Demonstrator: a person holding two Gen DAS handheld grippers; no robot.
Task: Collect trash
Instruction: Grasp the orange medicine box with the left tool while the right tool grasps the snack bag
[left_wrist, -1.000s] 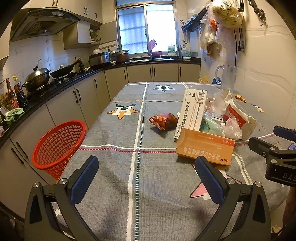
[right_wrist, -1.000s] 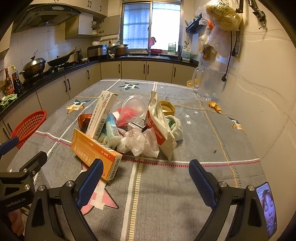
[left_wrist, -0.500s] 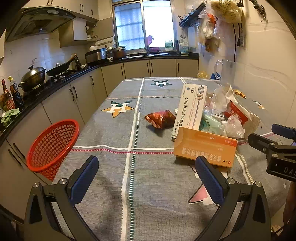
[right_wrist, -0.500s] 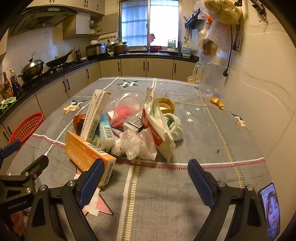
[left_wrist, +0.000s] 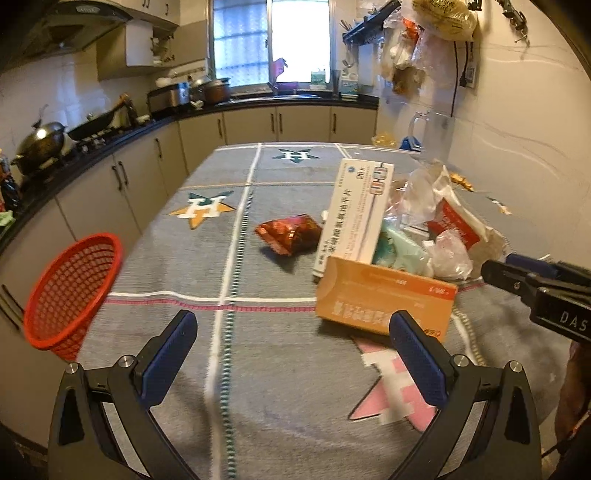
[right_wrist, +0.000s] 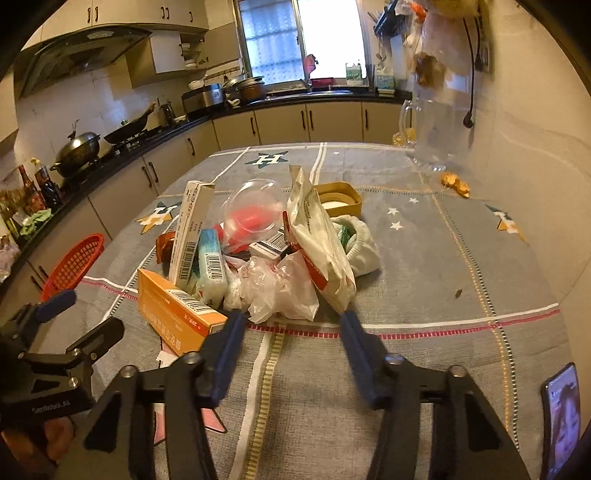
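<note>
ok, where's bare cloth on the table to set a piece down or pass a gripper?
Free: left strip between the red basket and the orange box; right side between the trash pile and the wall; far end past the glass pitcher. Crowded: table centre.

Light: dim, warm indoor cast | Source: window (left_wrist: 271, 40) at the far wall, blown out to white glare | Shadows: soft, under the orange box (left_wrist: 384, 299) | Blur: motion smear on the tablecloth (left_wrist: 258, 369) near the lens | Distortion: strong fisheye, black vignette at corners, cabinets (right_wrist: 280, 122) bowed
</note>
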